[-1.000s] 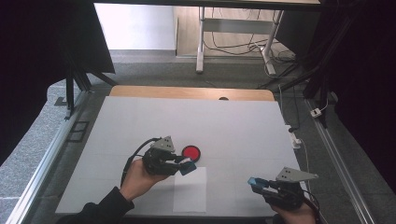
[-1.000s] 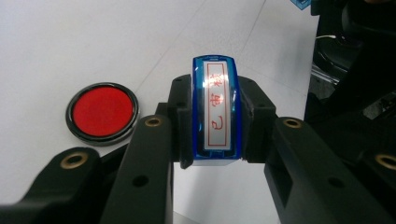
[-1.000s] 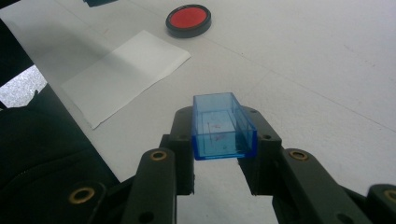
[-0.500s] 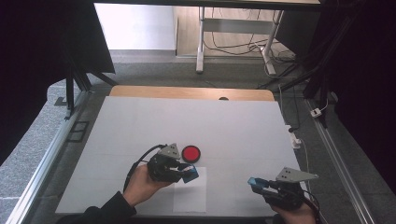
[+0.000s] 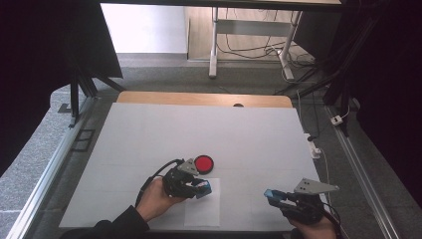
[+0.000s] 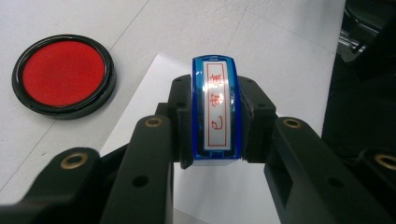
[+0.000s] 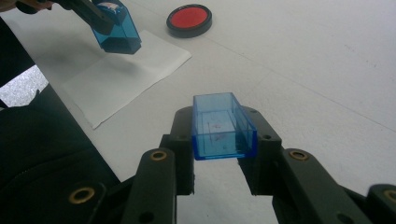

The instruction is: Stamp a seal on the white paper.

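Two grippers, each clamped on a blue plastic part over a white table.

The left gripper (image 6: pixel 212 140) has its jaws pressed on the sides of a blue stamp (image 6: pixel 215 109), whose label with red characters faces the camera; the stamp hangs over the upper edge of a paper sheet (image 5: pixel 203 211), whether touching or just above I cannot tell. Just beyond the left gripper (image 5: pixel 195 184), beside the sheet's far corner, lies a round red ink pad (image 5: pixel 203 164) in a black rim. The right gripper (image 7: pixel 219 140) grips a clear blue stamp cap (image 7: pixel 223 125), open end away from the camera, above the bare table (image 5: pixel 149 129), well apart to the right of the sheet.
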Motion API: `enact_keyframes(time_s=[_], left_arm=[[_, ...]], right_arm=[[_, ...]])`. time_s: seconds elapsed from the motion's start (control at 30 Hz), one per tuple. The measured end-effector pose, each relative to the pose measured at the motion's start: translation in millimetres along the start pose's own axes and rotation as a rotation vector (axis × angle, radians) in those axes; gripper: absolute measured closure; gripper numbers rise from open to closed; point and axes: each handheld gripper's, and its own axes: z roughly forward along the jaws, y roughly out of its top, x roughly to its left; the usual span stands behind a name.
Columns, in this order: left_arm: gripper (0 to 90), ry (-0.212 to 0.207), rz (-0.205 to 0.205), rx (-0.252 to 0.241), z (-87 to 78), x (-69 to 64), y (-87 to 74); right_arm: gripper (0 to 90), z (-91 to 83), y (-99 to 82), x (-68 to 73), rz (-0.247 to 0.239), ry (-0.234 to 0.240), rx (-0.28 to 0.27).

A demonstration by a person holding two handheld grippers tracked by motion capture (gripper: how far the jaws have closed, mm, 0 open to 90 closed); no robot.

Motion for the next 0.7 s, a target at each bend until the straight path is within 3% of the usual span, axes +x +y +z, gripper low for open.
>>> enact_keyframes(time_s=[0.47, 0.7], left_arm=[[70.1, 0.028, -0.002, 0.051, 16.6, 3.0, -4.1], [70.2, 0.042, 0.016, 0.069, 20.3, 0.9, -4.6]], right_arm=[[68.9, 0.0, 0.0, -0.1, 0.001, 0.001, 0.001], [68.9, 0.1, 0.0, -0.1, 0.001, 0.001, 0.002]])
